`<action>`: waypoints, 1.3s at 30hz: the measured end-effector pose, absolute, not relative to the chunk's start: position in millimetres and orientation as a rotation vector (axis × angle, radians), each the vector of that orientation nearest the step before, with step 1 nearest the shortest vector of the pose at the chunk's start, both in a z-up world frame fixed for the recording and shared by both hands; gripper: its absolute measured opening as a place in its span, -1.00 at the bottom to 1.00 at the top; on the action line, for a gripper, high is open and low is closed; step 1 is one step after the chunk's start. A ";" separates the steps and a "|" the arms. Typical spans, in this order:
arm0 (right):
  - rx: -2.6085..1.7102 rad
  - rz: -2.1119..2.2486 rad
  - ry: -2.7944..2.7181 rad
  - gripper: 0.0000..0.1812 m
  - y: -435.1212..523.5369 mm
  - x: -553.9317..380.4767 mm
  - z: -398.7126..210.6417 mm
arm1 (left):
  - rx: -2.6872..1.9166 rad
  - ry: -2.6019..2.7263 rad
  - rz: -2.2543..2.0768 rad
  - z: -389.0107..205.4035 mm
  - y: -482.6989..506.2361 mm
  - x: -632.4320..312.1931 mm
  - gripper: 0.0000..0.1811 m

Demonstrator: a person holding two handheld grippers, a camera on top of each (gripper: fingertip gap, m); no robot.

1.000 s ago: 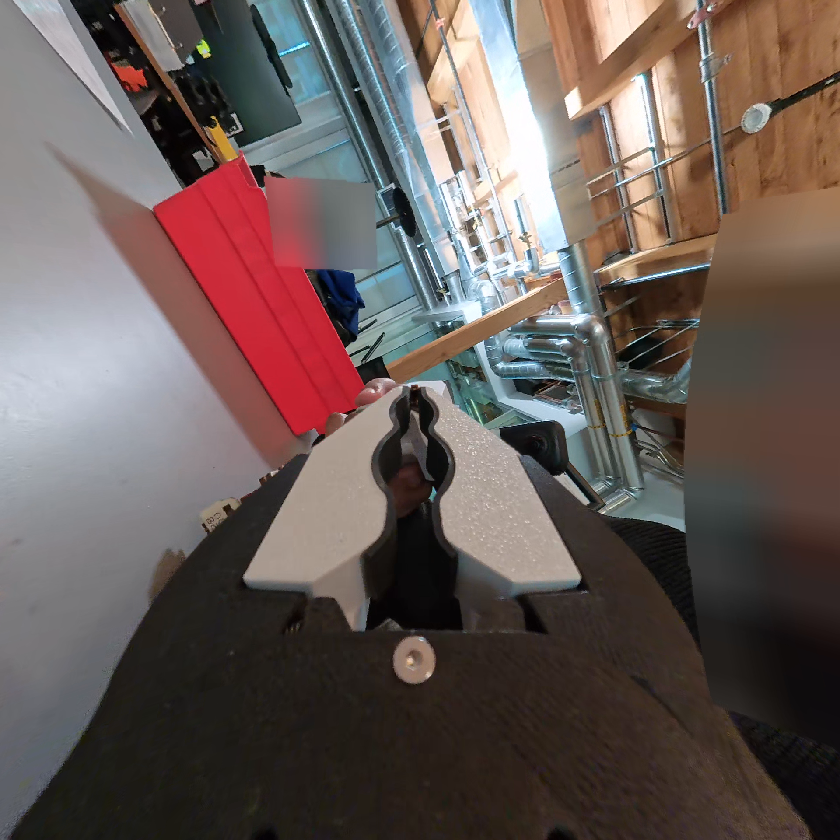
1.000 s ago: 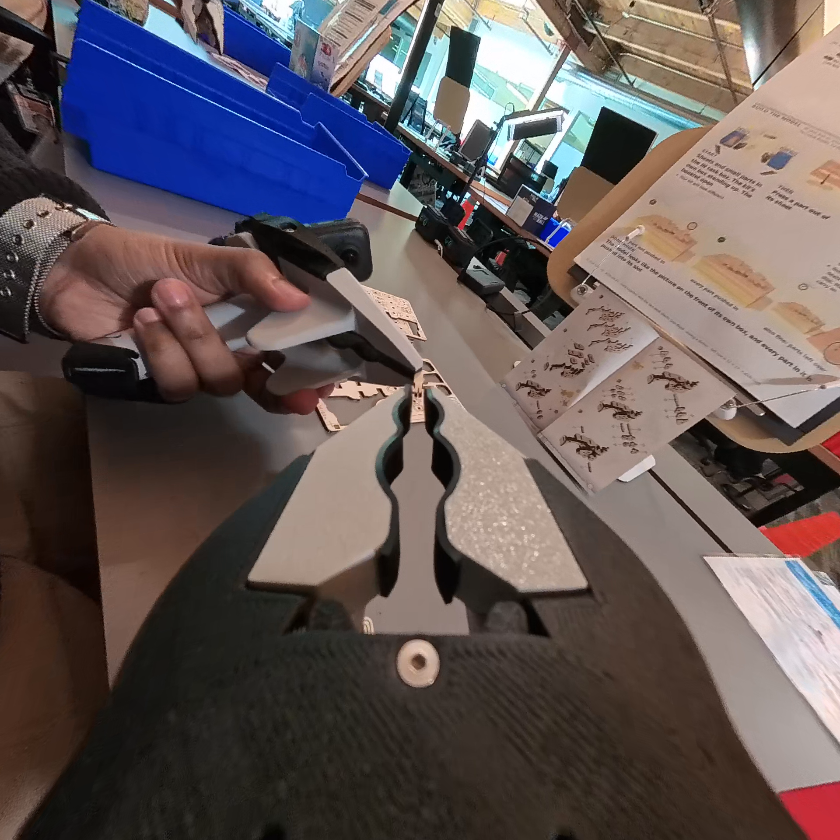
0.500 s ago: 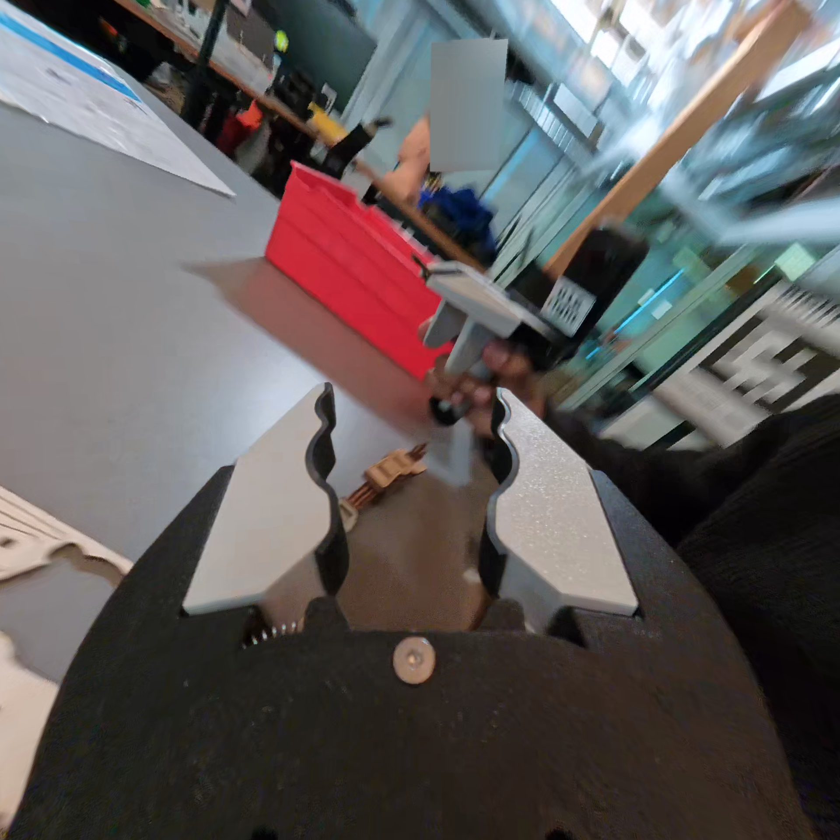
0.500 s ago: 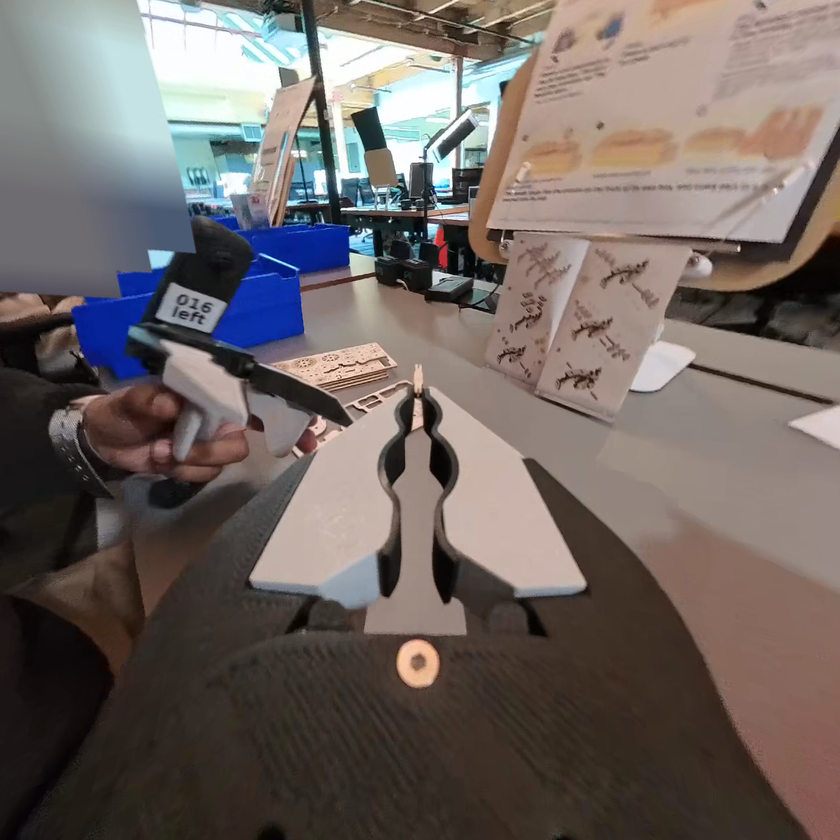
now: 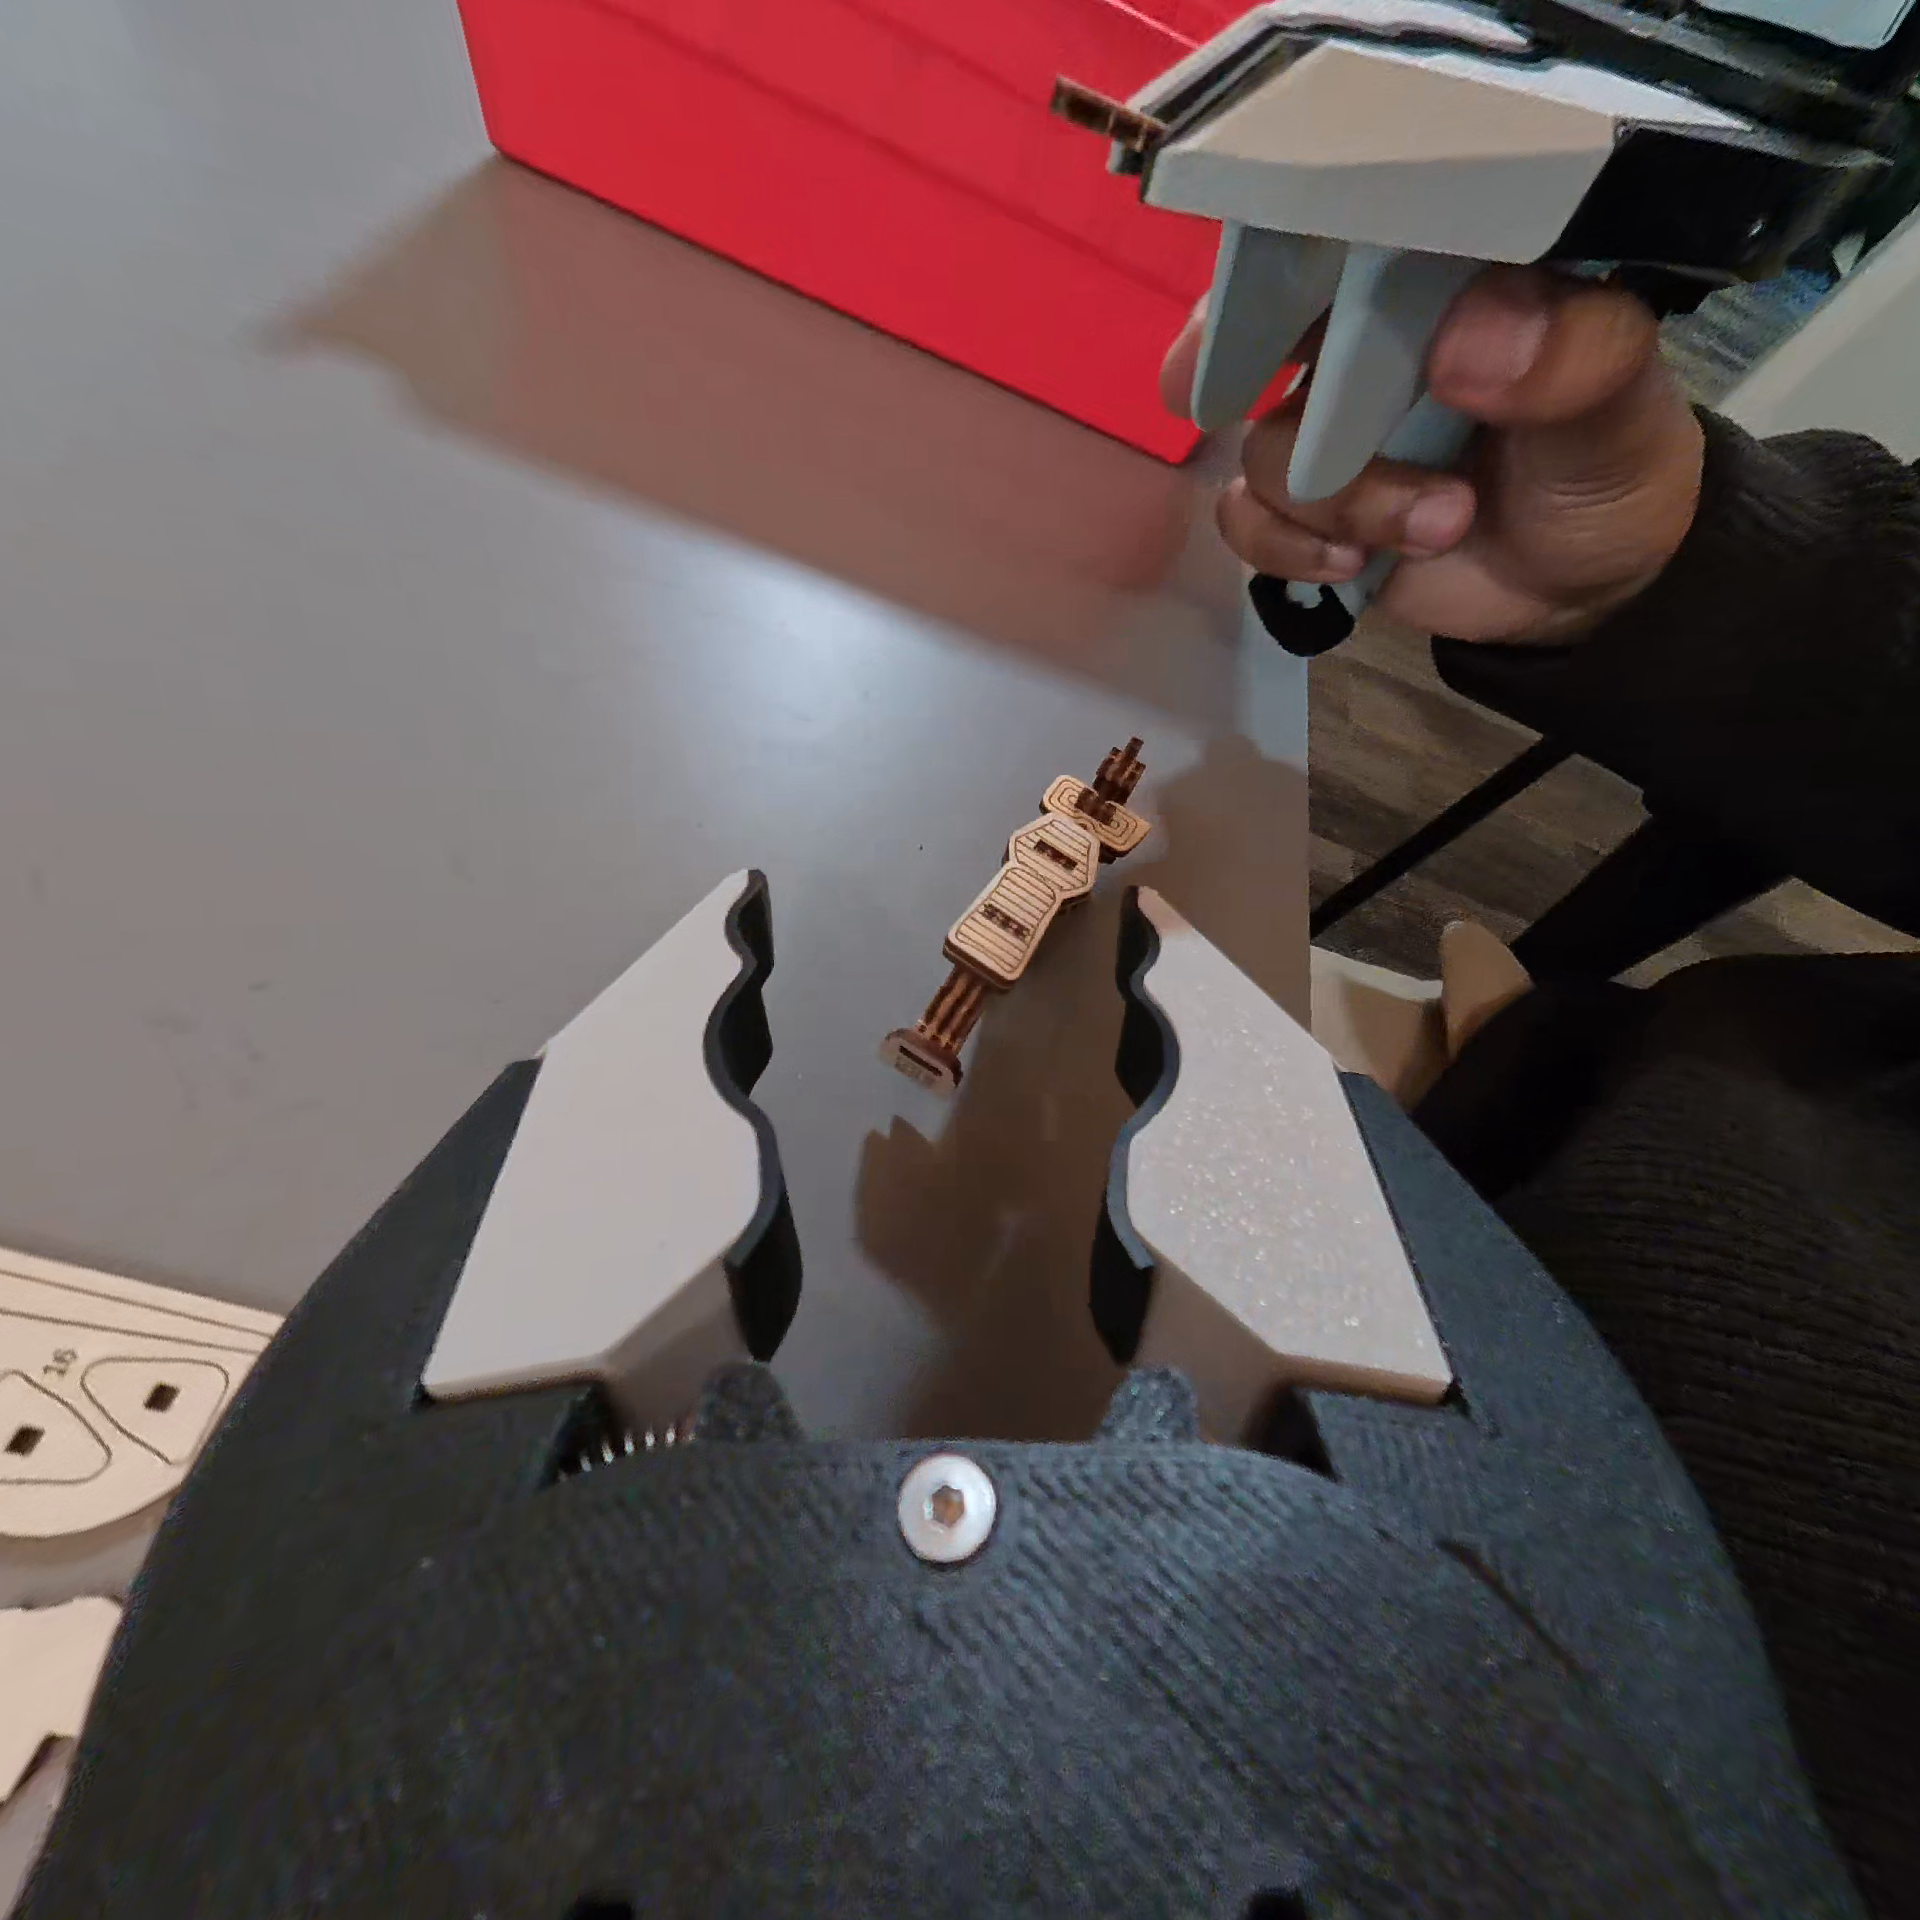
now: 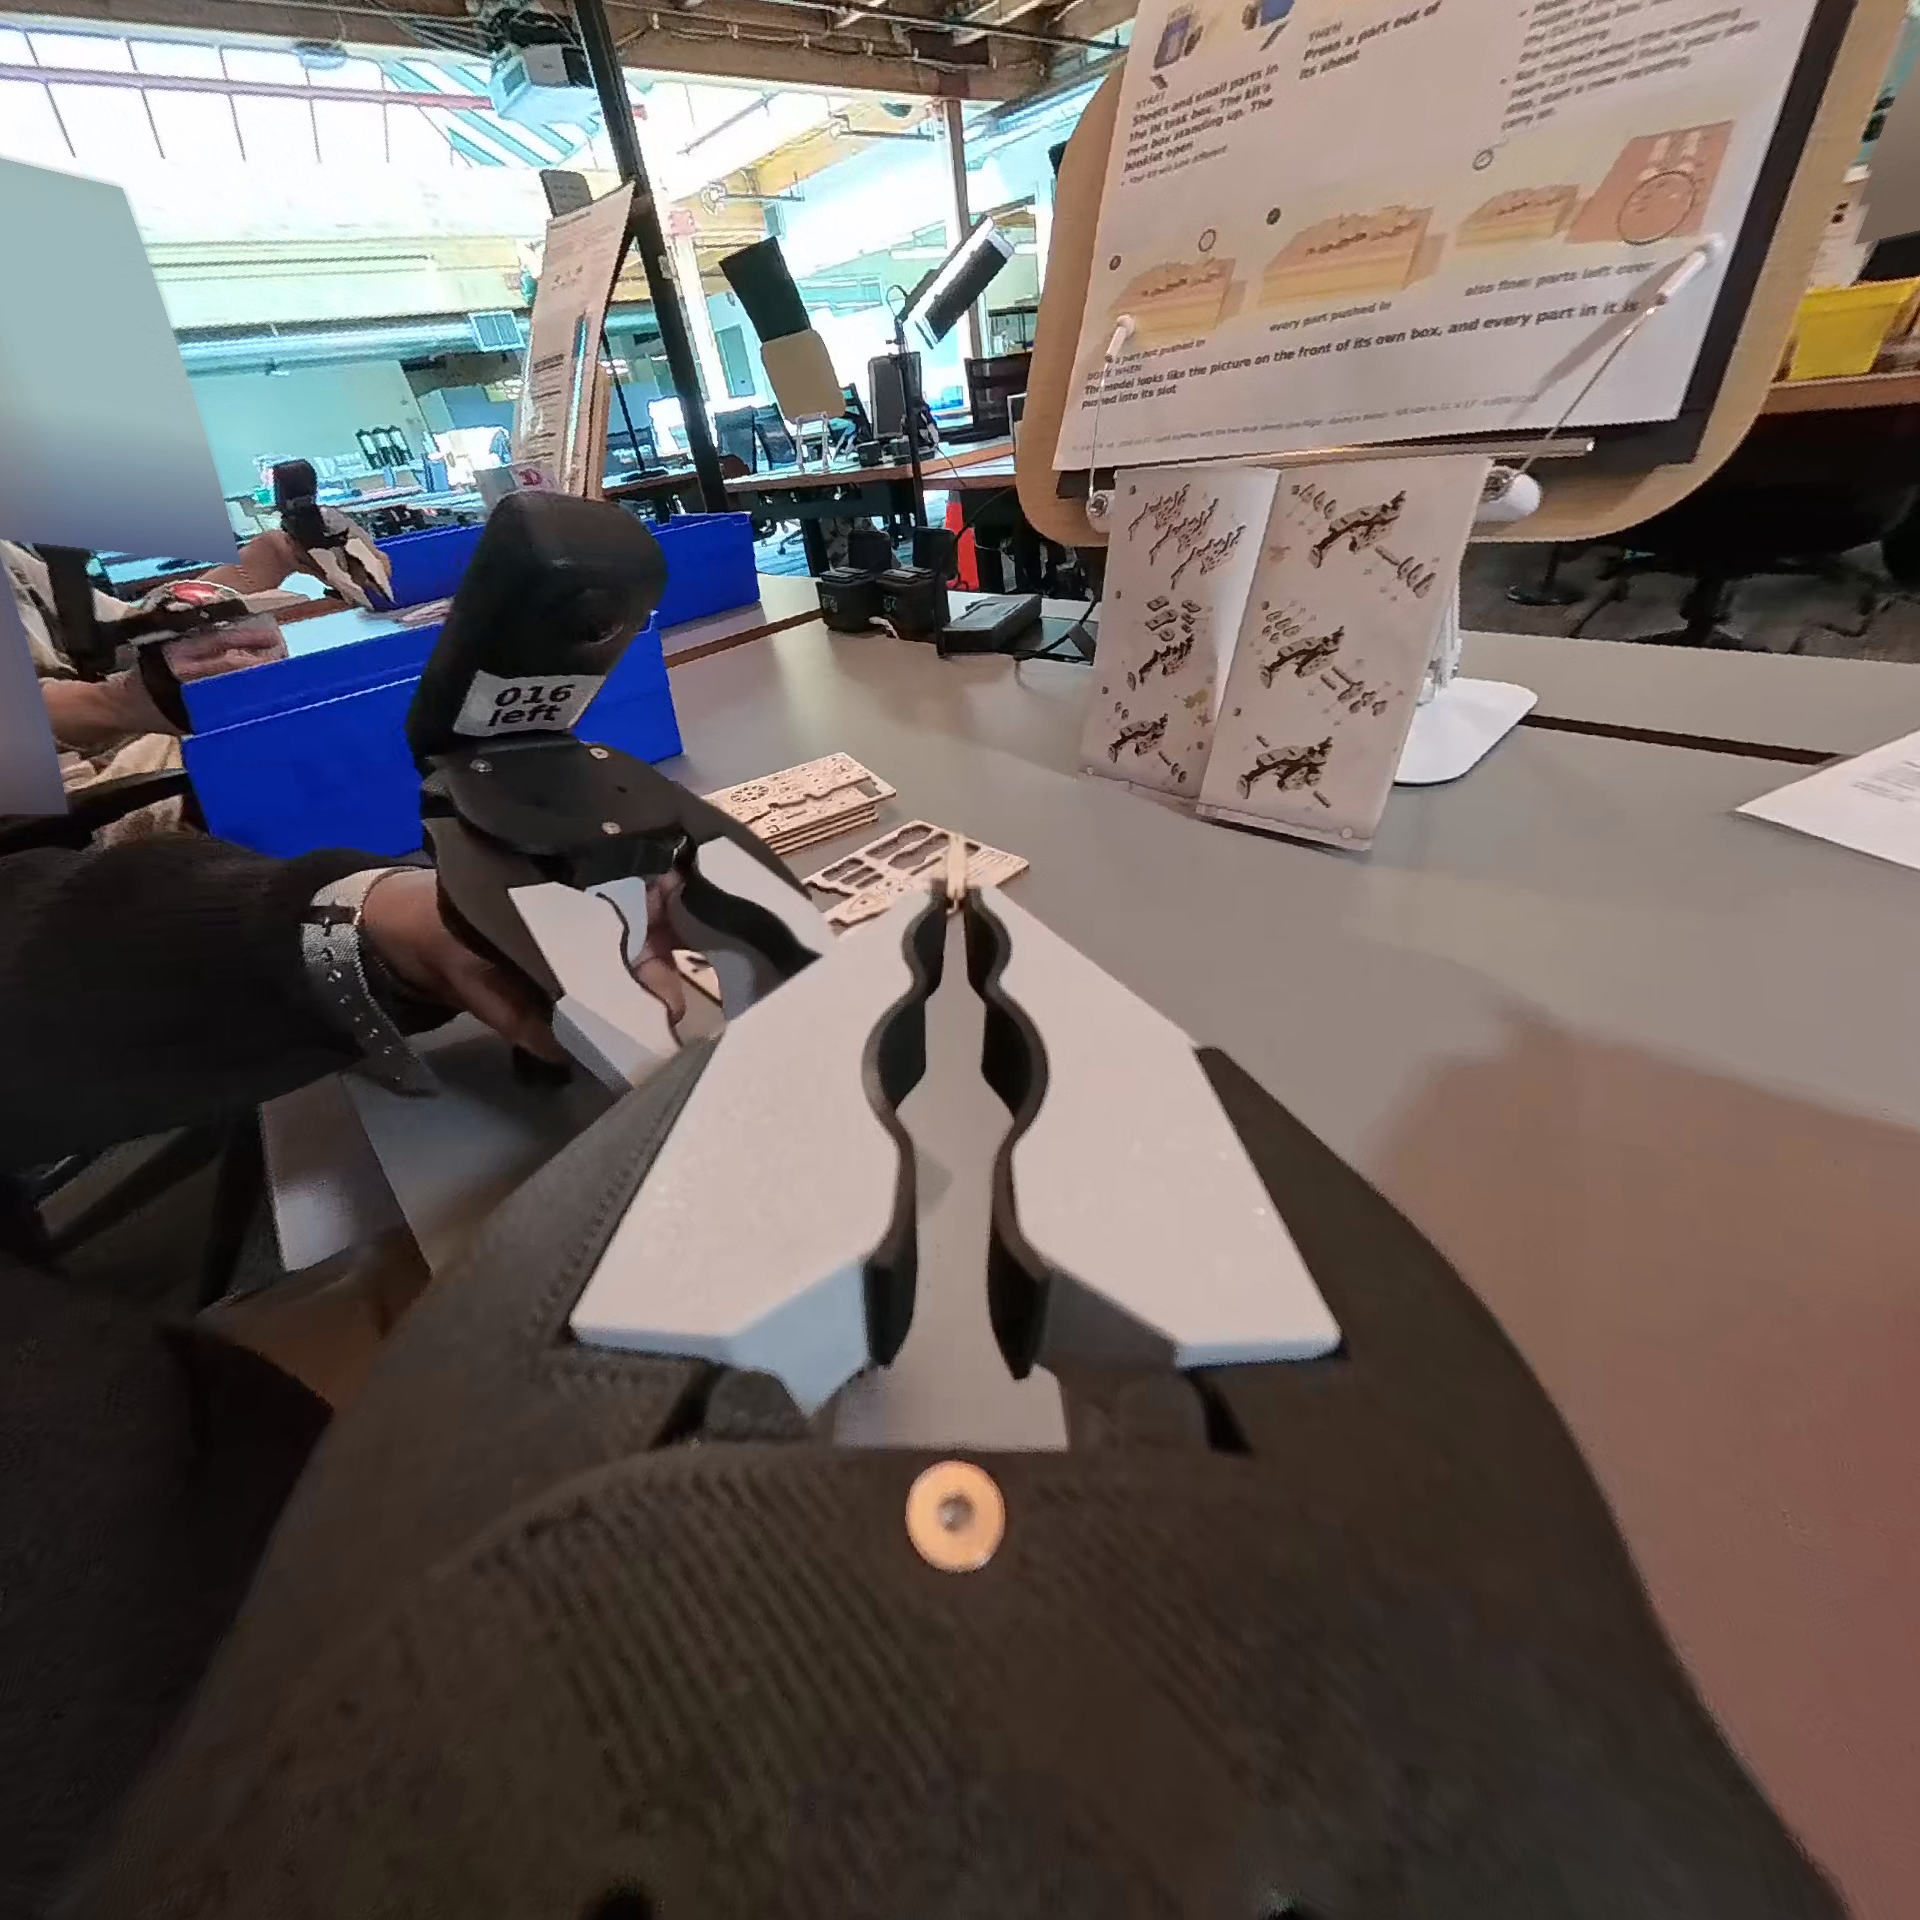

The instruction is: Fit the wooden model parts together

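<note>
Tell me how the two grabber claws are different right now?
The left gripper has its jaws wide apart, while the right gripper has its jaws squeezed together. The left gripper holds nothing and hangs over a partly built wooden model lying on the table; the right gripper pinches a small wooden part at its tips. Both have grey fingers on a black body.

Slim wooden model part (image 5: 1023,914) flat, tabletop.
</note>
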State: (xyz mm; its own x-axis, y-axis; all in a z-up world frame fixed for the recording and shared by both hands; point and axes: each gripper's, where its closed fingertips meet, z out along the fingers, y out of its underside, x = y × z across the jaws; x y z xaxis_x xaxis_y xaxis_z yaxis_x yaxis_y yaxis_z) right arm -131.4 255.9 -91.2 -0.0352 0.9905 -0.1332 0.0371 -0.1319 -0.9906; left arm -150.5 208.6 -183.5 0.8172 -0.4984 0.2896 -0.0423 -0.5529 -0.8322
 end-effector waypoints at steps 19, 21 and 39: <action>-1.431 1.439 -1.190 -0.98 255.7 -128.7 -107.3 | -2.009 0.277 -1.009 -171.1 209.6 -149.3 -0.15; -1.451 1.462 -1.176 -0.98 258.3 -129.6 -109.0 | -1.979 0.242 -1.047 -167.1 210.8 -153.2 -0.14; -1.472 1.481 -1.191 -0.98 256.3 -129.5 -111.8 | -1.911 0.150 -1.083 -159.3 217.2 -161.8 -0.17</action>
State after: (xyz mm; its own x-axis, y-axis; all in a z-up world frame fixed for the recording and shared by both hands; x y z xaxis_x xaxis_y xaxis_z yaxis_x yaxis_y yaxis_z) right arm -129.5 256.3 -111.8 -0.0876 0.9424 -0.3229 0.1138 -0.3125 -0.9431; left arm -161.8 217.2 -159.3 0.6077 -0.4914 0.6239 0.3029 -0.5827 -0.7541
